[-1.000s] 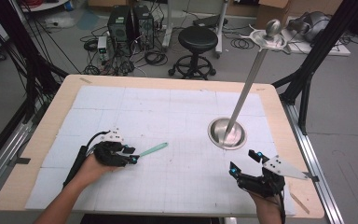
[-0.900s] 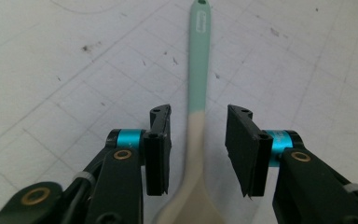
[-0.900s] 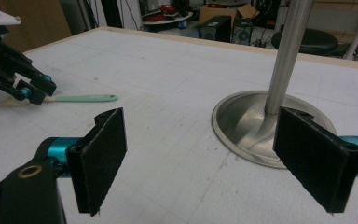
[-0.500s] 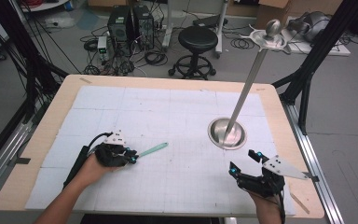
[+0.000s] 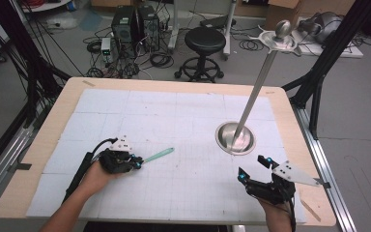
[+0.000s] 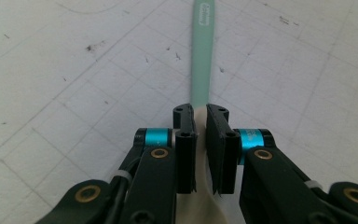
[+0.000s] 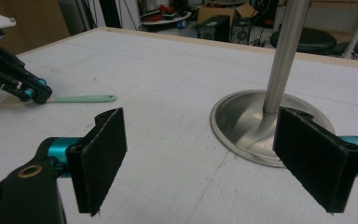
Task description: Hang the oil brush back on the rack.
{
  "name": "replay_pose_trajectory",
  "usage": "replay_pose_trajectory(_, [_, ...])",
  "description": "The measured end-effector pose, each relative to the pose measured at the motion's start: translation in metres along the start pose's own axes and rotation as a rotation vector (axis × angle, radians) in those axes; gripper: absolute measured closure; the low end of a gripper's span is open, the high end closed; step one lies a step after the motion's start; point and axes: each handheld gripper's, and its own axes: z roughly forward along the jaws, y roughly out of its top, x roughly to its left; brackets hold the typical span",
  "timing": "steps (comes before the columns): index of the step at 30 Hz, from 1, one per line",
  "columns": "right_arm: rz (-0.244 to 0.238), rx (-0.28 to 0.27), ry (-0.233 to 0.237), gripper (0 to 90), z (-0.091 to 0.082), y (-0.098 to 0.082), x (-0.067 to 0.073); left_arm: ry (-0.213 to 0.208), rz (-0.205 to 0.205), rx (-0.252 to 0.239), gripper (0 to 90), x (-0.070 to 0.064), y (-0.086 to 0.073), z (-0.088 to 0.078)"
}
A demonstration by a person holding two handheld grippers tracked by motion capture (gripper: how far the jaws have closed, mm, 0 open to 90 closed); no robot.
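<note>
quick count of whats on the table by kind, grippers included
grippers: 2, left gripper shut on the spatula, right gripper open
mint-handled spatula: 1
metal stand: 1
total: 4

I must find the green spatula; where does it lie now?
In the high view the spatula lies on the table's left half, its pale end between the left gripper's shut jaws.
</note>
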Motion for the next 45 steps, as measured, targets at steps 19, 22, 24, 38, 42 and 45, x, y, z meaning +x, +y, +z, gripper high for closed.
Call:
replay_pose_trajectory(19, [0.016, -0.005, 0.015, 16.2, 0.002, -0.001, 0.001, -0.018, -0.100, -0.193, 82.2, -0.007, 0.007, -0.031])
replay_pose_trajectory(22, [0.037, -0.012, 0.030, 16.2, 0.004, -0.001, 0.003, -0.025, -0.108, -0.228, 82.2, -0.012, 0.008, -0.036])
replay_pose_trajectory(24, [0.055, -0.023, 0.043, 16.2, 0.005, 0.000, 0.005, -0.035, -0.106, -0.261, 82.2, -0.019, 0.010, -0.040])
replay_pose_trajectory(38, [0.110, -0.012, 0.190, 16.2, 0.039, 0.009, 0.040, -0.067, -0.070, -0.350, 82.2, -0.048, 0.017, -0.052])
replay_pose_trajectory(42, [0.097, 0.006, 0.227, 16.2, 0.052, 0.013, 0.050, -0.083, -0.050, -0.365, 82.2, -0.058, 0.020, -0.052])
replay_pose_trajectory(45, [0.082, 0.018, 0.239, 16.3, 0.057, 0.014, 0.054, -0.100, -0.044, -0.378, 82.2, -0.065, 0.022, -0.051])
